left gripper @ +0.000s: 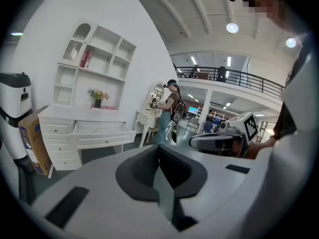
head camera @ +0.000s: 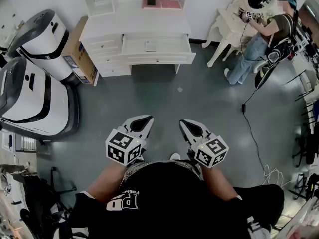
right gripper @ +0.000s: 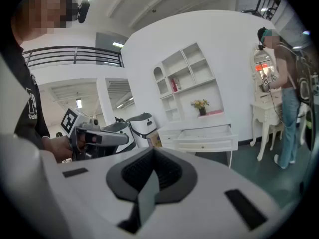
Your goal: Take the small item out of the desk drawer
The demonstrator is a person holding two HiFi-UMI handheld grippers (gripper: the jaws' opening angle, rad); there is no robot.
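While both grippers hover over the grey floor (head camera: 164, 98), well apart from the desk, little writing can be read. At far left a cardboard box (head camera: 79, 51) beside the white desk (head camera: 134, 24) carries print too small to read. Each gripper bears a cube of black-and-white square markers. Below them, the person's black shirt (head camera: 164, 198) shows large white letters and a small word that seems to read "Fashion".

The left gripper (head camera: 144, 119) has its jaws pressed together with nothing between them, as the left gripper view (left gripper: 159, 147) confirms. The right gripper (head camera: 185, 123) is likewise closed and empty in the right gripper view (right gripper: 152, 152).

Ahead, the desk's wide drawer (head camera: 157, 48) stands pulled open. The small item (head camera: 150, 45), pale and flat, lies inside it near the middle. At far right another person (head camera: 259, 39) stands at a white dressing table (head camera: 227, 26).
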